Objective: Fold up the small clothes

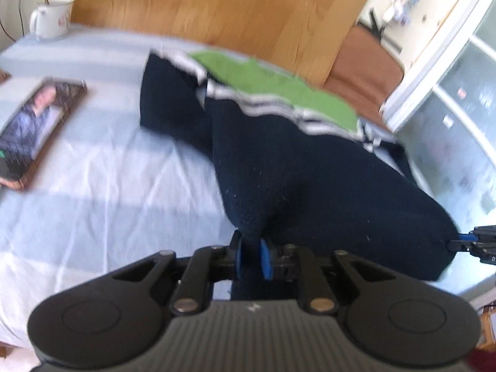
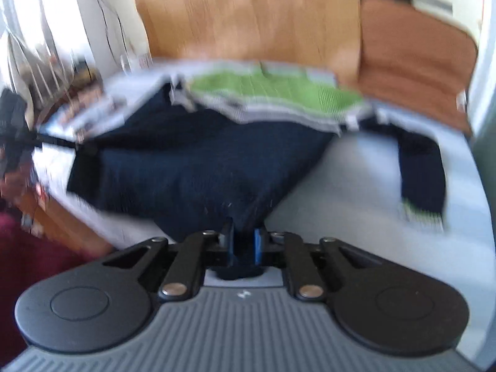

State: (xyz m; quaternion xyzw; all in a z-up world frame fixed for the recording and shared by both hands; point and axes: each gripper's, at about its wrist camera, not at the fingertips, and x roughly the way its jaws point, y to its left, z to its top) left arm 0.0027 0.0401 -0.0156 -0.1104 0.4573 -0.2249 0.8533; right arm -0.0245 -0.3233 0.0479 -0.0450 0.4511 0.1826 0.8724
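Mug (image 1: 51, 15) shows left view only; both tools grip sweater (image 1: 325, 183).

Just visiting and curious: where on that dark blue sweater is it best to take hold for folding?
By the hem corners, coming from the near edge. The navy sweater lies with its green-and-striped top far away, and the left gripper and right gripper each already pinch a near corner.
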